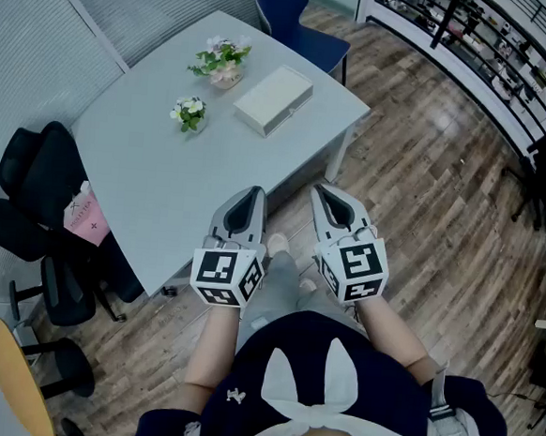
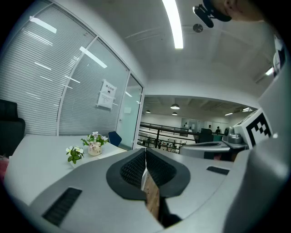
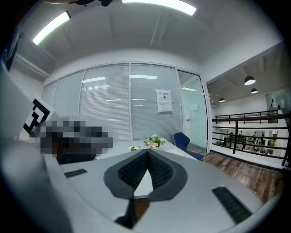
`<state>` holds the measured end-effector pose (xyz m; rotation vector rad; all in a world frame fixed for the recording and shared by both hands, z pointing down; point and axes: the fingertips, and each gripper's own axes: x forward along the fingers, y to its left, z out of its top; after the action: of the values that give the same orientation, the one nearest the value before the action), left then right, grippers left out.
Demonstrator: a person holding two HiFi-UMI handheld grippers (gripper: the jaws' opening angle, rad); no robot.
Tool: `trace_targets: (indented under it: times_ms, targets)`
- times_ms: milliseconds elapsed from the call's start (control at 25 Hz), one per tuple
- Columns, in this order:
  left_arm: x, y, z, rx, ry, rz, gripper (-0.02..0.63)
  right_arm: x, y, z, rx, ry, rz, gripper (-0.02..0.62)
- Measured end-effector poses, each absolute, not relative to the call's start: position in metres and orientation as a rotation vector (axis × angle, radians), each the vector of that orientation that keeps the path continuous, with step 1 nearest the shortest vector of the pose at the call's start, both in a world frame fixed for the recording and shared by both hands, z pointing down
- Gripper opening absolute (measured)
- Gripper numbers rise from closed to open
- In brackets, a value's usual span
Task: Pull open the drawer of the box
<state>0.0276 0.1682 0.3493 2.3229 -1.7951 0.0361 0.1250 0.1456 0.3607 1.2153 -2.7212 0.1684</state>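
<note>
A flat white box (image 1: 274, 99) lies on the far part of the grey table (image 1: 154, 175), its drawer pushed in. Both grippers hang near the table's front edge, well short of the box. My left gripper (image 1: 251, 197) is shut with nothing between its pads, and so is my right gripper (image 1: 325, 196), which hovers beyond the table edge over the wooden floor. In the left gripper view the left gripper (image 2: 145, 150) points level across the table. In the right gripper view the right gripper (image 3: 148, 152) points the same way. The box is hidden in both gripper views.
Two small pots of white flowers (image 1: 220, 61) (image 1: 189, 114) stand left of the box. A blue chair (image 1: 297, 26) is at the table's far end, black chairs (image 1: 29, 203) with a pink bag (image 1: 85, 216) at its left. Glass walls with blinds (image 3: 132, 104) lie behind.
</note>
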Motion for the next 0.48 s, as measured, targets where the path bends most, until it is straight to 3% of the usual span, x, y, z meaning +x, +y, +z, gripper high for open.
trace_targets:
  times_ms: [400, 480]
  targets:
    - [0.026, 0.144, 0.346, 2.345, -1.823, 0.067, 0.026, 0.126, 0.121, 0.351, 1.241, -2.743, 0.109, 0.008]
    - [0.025, 0.137, 0.345, 2.355, -1.844, 0.093, 0.029, 0.124, 0.116, 0.349, 1.227, -2.758, 0.118, 0.084]
